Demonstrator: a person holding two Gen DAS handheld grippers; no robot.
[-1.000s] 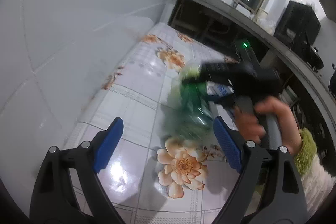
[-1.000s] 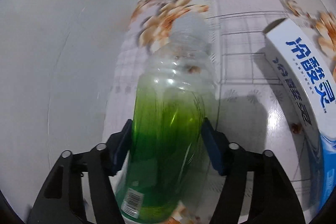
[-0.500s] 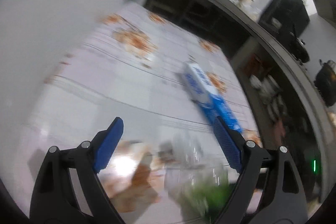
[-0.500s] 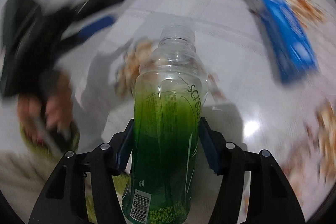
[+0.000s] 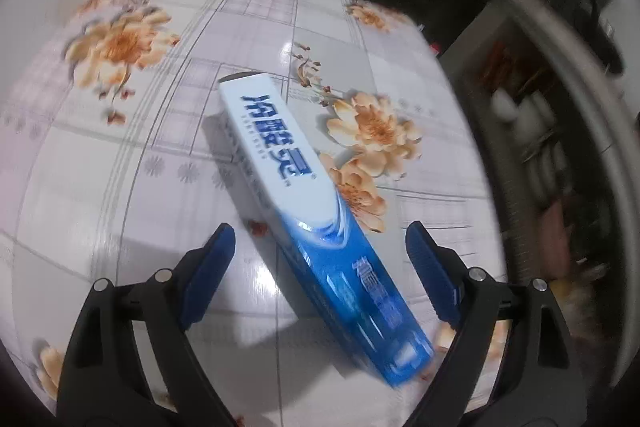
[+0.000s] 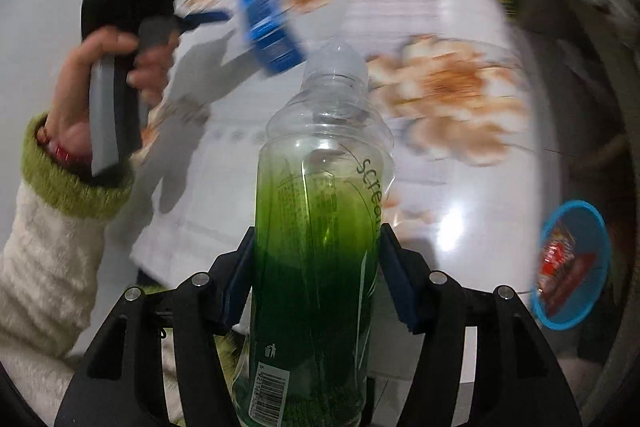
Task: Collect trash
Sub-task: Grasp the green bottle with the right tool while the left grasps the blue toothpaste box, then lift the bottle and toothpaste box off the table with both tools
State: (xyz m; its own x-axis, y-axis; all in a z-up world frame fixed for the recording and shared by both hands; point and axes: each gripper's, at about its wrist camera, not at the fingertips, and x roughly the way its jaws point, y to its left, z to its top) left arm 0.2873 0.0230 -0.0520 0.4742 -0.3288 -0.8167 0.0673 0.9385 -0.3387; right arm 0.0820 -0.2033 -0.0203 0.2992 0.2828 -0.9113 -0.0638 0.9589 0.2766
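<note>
Over floral table, left gripper spread astride toothpaste box, right gripper pinching green bottle.

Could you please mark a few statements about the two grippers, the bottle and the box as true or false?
1. The right gripper is shut on the clear plastic bottle with green tint. True.
2. The left gripper is clamped on the long blue and white cardboard box. False: its jaws stand open on either side of the box, not touching it.
3. The bottle wears a red cap. False: its neck is open, with no cap.
4. The box lies flat on the white floral tablecloth. True.
5. The round blue bin at the right edge of the right wrist view holds red wrappers. True.
</note>
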